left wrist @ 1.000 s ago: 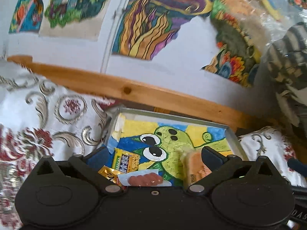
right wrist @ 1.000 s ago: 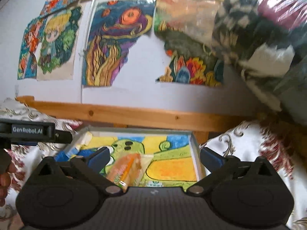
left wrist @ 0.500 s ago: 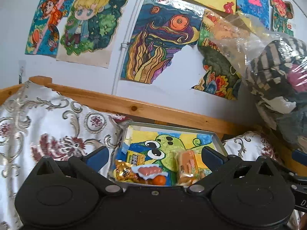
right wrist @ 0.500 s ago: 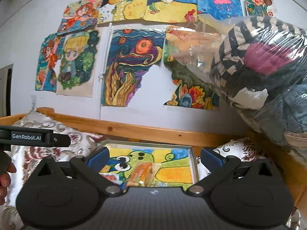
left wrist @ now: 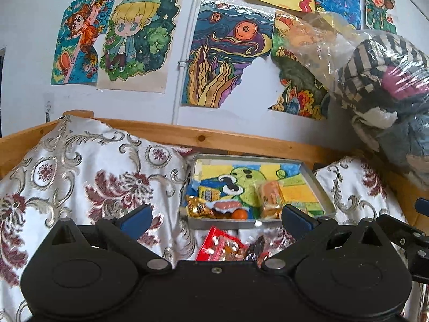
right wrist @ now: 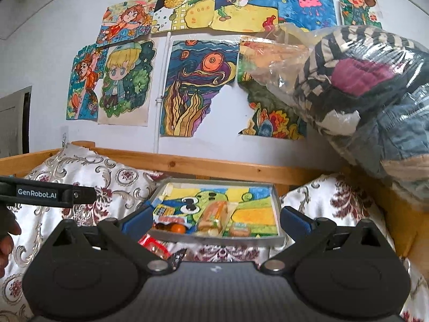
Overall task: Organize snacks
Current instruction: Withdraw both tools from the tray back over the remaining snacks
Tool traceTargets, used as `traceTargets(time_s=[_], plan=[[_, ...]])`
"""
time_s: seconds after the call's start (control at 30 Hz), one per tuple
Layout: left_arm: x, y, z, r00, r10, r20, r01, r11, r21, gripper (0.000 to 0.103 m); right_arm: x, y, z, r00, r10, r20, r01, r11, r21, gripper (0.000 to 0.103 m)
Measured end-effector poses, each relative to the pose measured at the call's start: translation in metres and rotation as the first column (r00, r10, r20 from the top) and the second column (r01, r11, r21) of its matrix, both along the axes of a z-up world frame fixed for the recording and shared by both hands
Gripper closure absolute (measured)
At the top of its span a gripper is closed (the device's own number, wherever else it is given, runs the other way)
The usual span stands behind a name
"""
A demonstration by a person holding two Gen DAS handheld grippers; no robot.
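Left tool [left wrist: 215, 220] spread wide, nothing between the blue-padded fingers [left wrist: 136, 218], raised above the bedding short of the tray. Right tool [right wrist: 214, 218] likewise spread and empty, facing the same tray from a little further right.

Shallow grey metal tray lined with a green cartoon-creature drawing [left wrist: 317, 185], lying on the white bedspread with silver scrolls and maroon flowers [left wrist: 88, 177], close to the light wooden bed rail [left wrist: 214, 139]. Inside the tray, along its near edge: gold crinkled foil wrapper [left wrist: 197, 208] at the left corner, yellow-and-blue small packet [left wrist: 207, 193] just behind, sausage-picture packet [left wrist: 228, 205] and small round orange snack [left wrist: 239, 214] beside those, clear-wrapped orange bread roll [left wrist: 269, 200] further right, small orange packet [right wrist: 239, 229] near the roll.

Outside the tray, on the bedspread just in front: red glossy snack packet [left wrist: 218, 247], partly hidden behind the left tool's body, beside a dark wrapper [left wrist: 254, 248], blurred.

Clear plastic bag stuffed with striped and denim clothes [right wrist: 370, 94] at upper right, coloured children's drawings [right wrist: 195, 88] on the wall.
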State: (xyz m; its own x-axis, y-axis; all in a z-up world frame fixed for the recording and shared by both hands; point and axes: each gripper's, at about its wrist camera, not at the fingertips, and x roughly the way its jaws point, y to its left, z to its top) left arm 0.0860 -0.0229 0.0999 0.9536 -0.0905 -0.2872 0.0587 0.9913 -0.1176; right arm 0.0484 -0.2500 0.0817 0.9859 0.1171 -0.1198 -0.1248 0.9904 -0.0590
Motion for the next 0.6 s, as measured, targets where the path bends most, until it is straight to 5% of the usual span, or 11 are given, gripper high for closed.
traceTargets(time_s=[0.6], plan=[[-0.035,0.012,-0.068,0.990,-0.014,-0.138,0.029,0.993,0.111,0.001,-0.021,0.000,-0.064,0.991,-0.020,-0.129,0.023,1.000,0.021,0.000]])
